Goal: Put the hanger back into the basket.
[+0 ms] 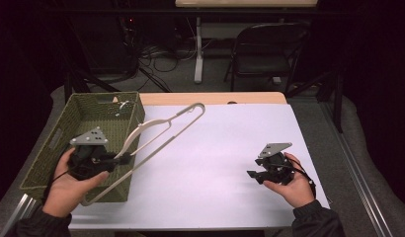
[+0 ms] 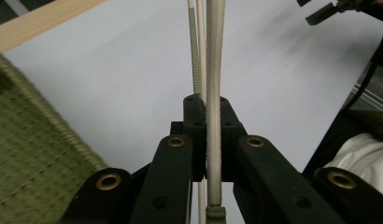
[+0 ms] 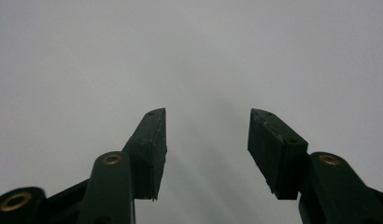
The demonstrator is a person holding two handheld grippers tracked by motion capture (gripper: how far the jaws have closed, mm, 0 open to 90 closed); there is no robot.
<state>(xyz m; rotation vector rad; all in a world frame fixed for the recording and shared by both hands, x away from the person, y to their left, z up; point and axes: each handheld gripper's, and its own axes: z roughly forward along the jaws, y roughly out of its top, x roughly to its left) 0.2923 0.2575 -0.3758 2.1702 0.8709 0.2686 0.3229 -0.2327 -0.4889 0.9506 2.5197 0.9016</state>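
High view: unmarked hanger (image 1: 161, 129), basket (image 1: 42, 163)

My desk, and what sits on it

The desk (image 1: 230, 148) before me has a flat, pale white top, with a strip of light wood (image 1: 210, 98) running along its far edge. One thing rests directly on it: a rectangular olive-green woven basket (image 1: 52, 148) with slot handles, standing along the desk's left side, its near corner close to the front edge. The white surface spreads bare from the basket across to the right edge.
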